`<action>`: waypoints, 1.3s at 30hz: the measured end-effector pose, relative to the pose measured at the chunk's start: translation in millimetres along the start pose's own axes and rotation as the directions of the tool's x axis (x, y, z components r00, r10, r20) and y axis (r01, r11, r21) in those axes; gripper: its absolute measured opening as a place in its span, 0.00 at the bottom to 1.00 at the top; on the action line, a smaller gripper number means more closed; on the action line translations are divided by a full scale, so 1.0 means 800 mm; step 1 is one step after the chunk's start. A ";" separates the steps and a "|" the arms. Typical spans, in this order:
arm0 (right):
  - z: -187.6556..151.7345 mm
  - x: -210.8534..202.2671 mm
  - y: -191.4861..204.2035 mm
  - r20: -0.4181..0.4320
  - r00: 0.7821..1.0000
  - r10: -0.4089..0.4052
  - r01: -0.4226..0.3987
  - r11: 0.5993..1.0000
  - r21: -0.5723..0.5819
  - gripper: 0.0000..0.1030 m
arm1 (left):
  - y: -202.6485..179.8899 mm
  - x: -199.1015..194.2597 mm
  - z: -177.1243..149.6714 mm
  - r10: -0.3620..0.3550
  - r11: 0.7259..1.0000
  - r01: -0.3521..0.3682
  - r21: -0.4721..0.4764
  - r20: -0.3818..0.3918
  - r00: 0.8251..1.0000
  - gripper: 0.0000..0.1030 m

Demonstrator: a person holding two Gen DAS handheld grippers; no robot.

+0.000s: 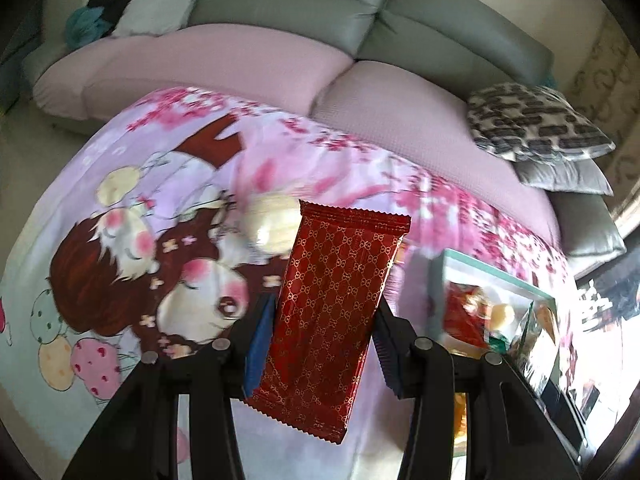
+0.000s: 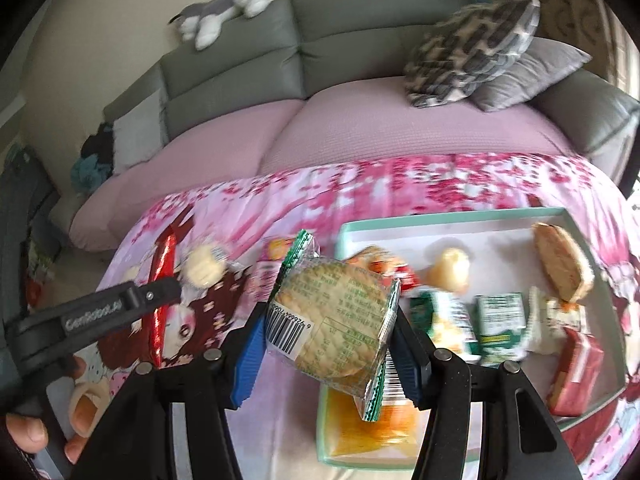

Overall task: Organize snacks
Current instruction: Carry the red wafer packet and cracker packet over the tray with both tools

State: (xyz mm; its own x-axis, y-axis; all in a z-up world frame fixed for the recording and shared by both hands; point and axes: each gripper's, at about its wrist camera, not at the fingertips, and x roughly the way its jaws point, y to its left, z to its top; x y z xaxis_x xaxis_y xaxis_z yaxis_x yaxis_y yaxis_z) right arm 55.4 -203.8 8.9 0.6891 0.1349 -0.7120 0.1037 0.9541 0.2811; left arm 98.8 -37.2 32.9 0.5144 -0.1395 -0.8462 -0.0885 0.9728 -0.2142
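The surface (image 1: 100, 360), covered by a pink cloth printed with a cartoon girl and blossoms, runs up to a sofa (image 2: 360, 128) with pink seat covers; its far edge lies just in front of the seat cushions. The left part of the cloth is mostly bare, with only a pale round wrapped snack (image 2: 204, 266) lying there.

To the right sits a shallow tray (image 2: 452, 218) with a mint-green rim. Inside it lie a round brown bun (image 2: 562, 264) against the right wall, a pale round pastry (image 2: 450, 268), green-and-white packets (image 2: 500, 312), and red packets (image 2: 576, 376) near the front right corner. A second, smaller green-rimmed container (image 2: 332, 436) holding something orange sits just in front of the tray, partly hidden.

The left gripper (image 1: 320, 344) is closed on a red foil packet (image 1: 332, 312) with a gold lattice pattern and serrated ends, held upright and lifted above the cloth. The right gripper (image 2: 326, 344) clamps a clear packet of round crackers (image 2: 336, 320), printed in green with a barcode facing the camera, tilted and held in the air above the tray's near left corner.
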 end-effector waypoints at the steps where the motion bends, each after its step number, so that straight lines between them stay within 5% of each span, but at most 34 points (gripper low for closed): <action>1: 0.002 -0.004 -0.014 0.005 1.000 -0.013 0.013 1.000 0.025 0.58 | -0.008 0.000 -0.001 -0.009 1.000 0.009 0.013 0.001 1.000 0.48; 17: 0.004 -0.052 -0.170 0.037 0.979 -0.202 0.184 0.942 0.281 0.58 | -0.141 0.005 -0.035 -0.154 0.968 0.158 0.192 -0.037 0.987 0.48; 39: 0.005 -0.004 -0.223 -0.046 0.967 -0.250 0.251 0.914 0.318 0.59 | -0.253 0.067 -0.038 -0.180 0.923 0.220 0.315 -0.151 0.972 0.48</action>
State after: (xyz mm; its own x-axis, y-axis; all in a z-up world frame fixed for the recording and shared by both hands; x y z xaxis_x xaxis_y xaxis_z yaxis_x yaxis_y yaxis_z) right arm 37.8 -375.6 -36.7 0.6079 -0.0955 -0.7883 0.4957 0.8211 0.2828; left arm 118.5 -247.3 16.2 0.3868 -0.3388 -0.8577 0.3005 0.9256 -0.2301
